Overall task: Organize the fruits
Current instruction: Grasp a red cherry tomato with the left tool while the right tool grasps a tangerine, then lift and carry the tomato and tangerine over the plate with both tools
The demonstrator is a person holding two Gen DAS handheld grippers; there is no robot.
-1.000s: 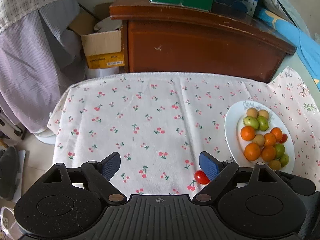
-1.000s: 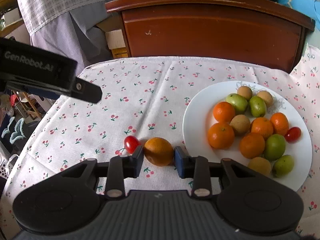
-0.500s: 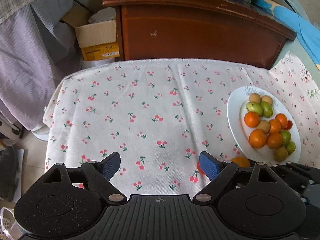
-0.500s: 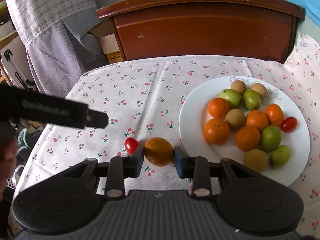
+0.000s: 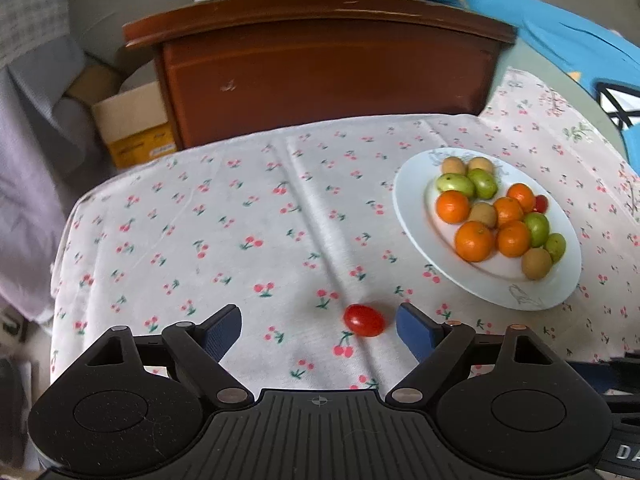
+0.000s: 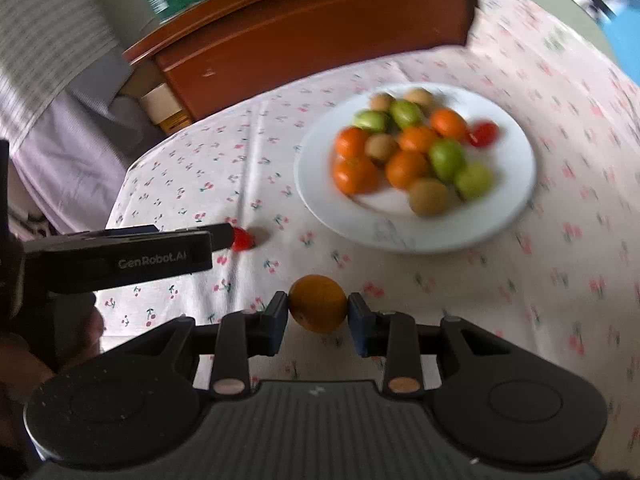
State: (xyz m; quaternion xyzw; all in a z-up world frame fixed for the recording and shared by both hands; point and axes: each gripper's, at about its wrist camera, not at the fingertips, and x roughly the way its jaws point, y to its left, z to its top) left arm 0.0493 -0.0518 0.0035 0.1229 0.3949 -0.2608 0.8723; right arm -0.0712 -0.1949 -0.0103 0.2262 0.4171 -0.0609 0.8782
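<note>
While apparently untouched, cherry tomato (image 5: 364, 320) between open left tool (image 5: 319, 326) pads.

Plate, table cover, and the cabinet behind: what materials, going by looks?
Plate: looks like glazed ceramic, white and glossy with a faint grey print near the rim; melamine can't be ruled out.
Table cover: thin woven fabric, matte, cherry print, with fold creases and a draped edge.
Cabinet: reddish-brown wood or veneer, semi-gloss varnish, small scuffs showing.
</note>
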